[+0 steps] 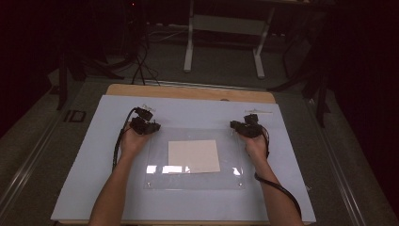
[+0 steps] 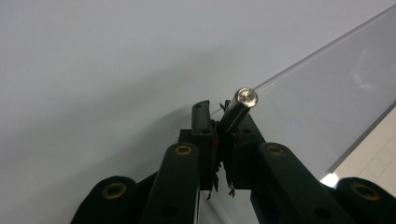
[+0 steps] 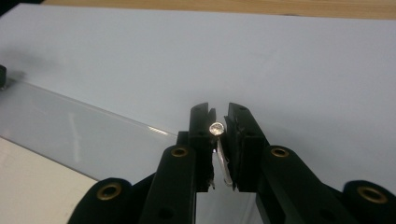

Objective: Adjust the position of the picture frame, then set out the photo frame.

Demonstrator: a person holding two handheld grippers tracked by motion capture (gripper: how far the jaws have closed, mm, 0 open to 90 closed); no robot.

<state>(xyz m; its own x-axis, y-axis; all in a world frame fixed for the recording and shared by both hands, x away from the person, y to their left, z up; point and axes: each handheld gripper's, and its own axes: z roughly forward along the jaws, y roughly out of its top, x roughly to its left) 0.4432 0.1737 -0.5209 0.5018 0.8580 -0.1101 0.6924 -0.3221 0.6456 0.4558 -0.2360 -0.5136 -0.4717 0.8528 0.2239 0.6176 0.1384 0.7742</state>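
Note:
A clear acrylic plate lies on the pale blue sheet, with a white paper square under its middle. My left gripper is at the plate's far left corner, and in the left gripper view my left gripper is shut on a metal screw with a shiny round head, just at the plate's edge. My right gripper is at the far right corner. In the right gripper view my right gripper is shut on a second screw above the plate.
Small screws sit in the plate's near corners. The wooden table edge runs behind the blue sheet. Beyond it are a white desk frame and cables on the dark floor. Blue sheet lies bare around the plate.

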